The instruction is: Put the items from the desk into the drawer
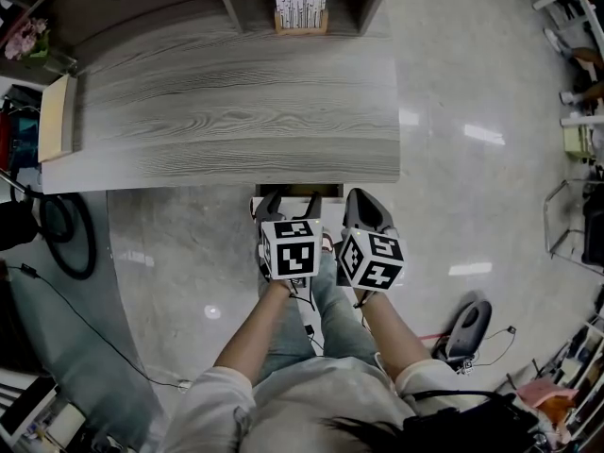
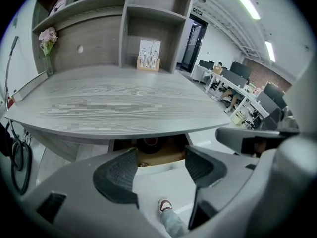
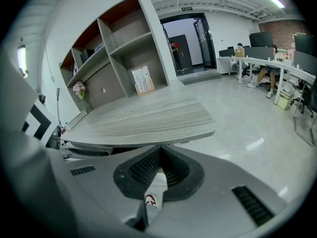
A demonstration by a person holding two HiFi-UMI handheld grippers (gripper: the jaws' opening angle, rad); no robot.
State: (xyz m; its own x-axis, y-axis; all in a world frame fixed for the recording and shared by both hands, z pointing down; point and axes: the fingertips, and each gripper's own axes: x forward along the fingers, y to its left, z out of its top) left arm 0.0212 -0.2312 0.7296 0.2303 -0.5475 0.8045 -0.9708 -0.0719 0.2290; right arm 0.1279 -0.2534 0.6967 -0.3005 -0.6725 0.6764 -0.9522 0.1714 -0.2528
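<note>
The grey wood desk has a drawer pulled out a little under its front edge, also seen as a pale strip in the head view. Inside the drawer lies a dark round object on a brown bottom. My left gripper is open and empty, hanging just in front of the drawer. My right gripper is shut with nothing between its pads, close beside the left one. A printed card in a wooden stand sits at the back of the desk.
Shelving rises behind the desk. A vase of pink flowers stands at the desk's back left. Cables lie on the floor to the left, a dark device to the right. The person's legs and shoe are below the grippers.
</note>
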